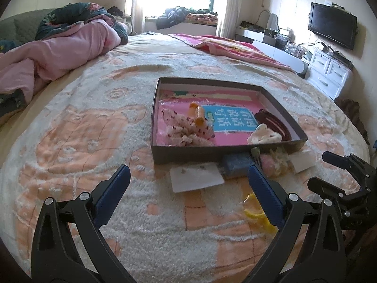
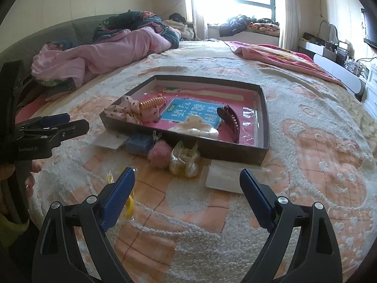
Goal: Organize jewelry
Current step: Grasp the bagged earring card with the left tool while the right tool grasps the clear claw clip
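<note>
A shallow dark box (image 1: 200,156) (image 2: 264,108) lies on the bed. It holds a dotted scrunchie (image 1: 186,127) (image 2: 128,108), an orange spiral tie (image 1: 199,115) (image 2: 150,103), a white claw clip (image 1: 264,136) (image 2: 198,127) and a dark red claw clip (image 1: 273,121) (image 2: 229,118). In front of the box lie a white card (image 1: 195,179), a blue item (image 1: 236,165) (image 2: 137,142), a pink pompom (image 2: 159,154), a clear yellowish claw clip (image 2: 186,159), another card (image 2: 223,176) and a yellow clip (image 1: 255,214) (image 2: 129,204). My left gripper (image 1: 188,180) is open above the first card. My right gripper (image 2: 187,184) is open near the clear clip.
The bed carries a fuzzy peach-and-white blanket (image 1: 94,141). A pink quilt (image 1: 59,52) lies at the far left and a red blanket (image 1: 235,47) at the far right. A white dresser (image 1: 329,73) and a TV (image 1: 332,28) stand to the right.
</note>
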`<state>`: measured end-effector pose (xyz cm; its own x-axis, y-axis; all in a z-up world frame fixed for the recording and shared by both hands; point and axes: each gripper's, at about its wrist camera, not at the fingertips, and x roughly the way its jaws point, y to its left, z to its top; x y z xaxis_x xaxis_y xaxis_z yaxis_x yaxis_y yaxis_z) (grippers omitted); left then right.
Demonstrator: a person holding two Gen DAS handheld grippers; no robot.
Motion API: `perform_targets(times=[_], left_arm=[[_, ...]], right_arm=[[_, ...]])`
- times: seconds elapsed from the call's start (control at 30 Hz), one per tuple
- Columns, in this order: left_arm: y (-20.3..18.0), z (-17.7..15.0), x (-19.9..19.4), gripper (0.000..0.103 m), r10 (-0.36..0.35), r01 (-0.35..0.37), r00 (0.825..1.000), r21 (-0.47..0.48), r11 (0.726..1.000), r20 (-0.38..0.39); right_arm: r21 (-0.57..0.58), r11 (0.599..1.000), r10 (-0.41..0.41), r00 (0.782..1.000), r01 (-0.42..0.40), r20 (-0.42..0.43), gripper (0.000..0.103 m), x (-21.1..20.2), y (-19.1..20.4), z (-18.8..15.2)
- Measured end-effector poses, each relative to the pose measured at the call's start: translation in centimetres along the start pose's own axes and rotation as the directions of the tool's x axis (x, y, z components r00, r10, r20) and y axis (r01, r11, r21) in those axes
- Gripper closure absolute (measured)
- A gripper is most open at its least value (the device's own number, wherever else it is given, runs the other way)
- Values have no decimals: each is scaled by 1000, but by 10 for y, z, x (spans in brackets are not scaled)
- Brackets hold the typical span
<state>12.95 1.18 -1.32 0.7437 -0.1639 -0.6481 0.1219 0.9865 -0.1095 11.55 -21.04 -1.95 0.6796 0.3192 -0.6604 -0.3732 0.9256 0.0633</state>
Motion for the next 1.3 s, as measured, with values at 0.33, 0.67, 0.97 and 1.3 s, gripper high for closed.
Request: perform_targets(times=[0.33,0.67,0.97,1.3], left_arm=[[9,-14,15,11,-4,3,999,-17,1000,-48],[-1,-15,42,11,-10,9,996,-8,1000,-84],[1,-9,57,11,-16,13,994,-32,999,-106],[-3,-8,63,27,-64,61,992,-37,997,-112]], right_arm=[[-8,1000,17,999,-18,-30,29,15,6,-2],[10,1000,16,998,-15,-61,52,38,-1,6],[14,999,34,996,-33,-88,69,59,1,13],[27,999,49,995,-46,-87,70,65,-2,14]])
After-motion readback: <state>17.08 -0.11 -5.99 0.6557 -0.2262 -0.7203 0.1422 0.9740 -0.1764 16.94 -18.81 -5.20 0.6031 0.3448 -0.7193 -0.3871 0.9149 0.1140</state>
